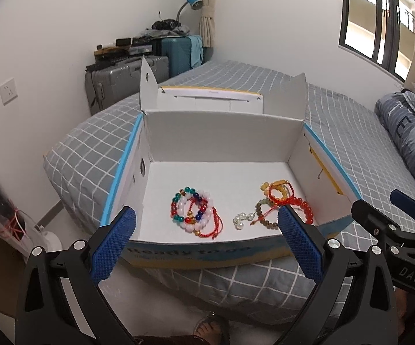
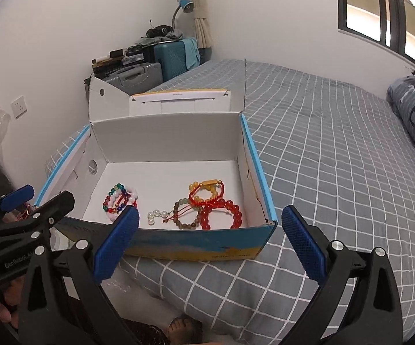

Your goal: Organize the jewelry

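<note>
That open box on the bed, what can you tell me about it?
The shoebox looks like cardboard, white inside, with blue rims and a blue and yellow front bearing print. Its hinged lid stands open at the back, and round holes pierce the left wall. It sits upright on the grey checked bedspread near the bed's edge. Beaded bracelets lie on its floor in two clusters. Nothing else touches it.

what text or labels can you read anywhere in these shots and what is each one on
"Ready to go", blurred, so partly a guess: front wall of the box.
"DAS": black body of the right gripper, seen from the left wrist view.
"GenRobot", with more after it cut off: body of the left gripper, seen from the right wrist view.
Small print on the box front and lid: too small to read.
</note>
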`<state>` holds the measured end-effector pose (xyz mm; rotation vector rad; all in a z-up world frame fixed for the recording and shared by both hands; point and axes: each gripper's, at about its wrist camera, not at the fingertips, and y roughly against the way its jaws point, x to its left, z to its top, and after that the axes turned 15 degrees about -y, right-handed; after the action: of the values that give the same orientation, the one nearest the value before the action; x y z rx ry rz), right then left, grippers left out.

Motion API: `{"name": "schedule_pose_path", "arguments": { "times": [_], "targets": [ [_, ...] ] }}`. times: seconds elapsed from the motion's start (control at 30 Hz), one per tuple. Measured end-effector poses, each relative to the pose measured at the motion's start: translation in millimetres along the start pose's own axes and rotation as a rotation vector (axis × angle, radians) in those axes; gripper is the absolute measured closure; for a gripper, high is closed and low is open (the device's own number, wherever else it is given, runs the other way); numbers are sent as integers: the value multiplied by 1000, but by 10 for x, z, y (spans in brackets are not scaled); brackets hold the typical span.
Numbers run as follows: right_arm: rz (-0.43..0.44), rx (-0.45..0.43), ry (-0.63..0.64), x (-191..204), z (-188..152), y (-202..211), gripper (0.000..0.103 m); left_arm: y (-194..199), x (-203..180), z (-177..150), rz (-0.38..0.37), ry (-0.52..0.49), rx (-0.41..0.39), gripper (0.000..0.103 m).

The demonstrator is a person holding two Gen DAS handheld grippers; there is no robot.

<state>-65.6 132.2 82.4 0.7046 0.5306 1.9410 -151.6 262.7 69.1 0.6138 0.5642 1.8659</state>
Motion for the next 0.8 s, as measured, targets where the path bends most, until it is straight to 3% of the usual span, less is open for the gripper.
{"name": "schedule_pose_path", "arguments": {
  "times": [0.8],
  "targets": [
    [-2,6,-2,-1,5,-17,8,-19,-142,15,12,-32,8,6]
  ]
}}
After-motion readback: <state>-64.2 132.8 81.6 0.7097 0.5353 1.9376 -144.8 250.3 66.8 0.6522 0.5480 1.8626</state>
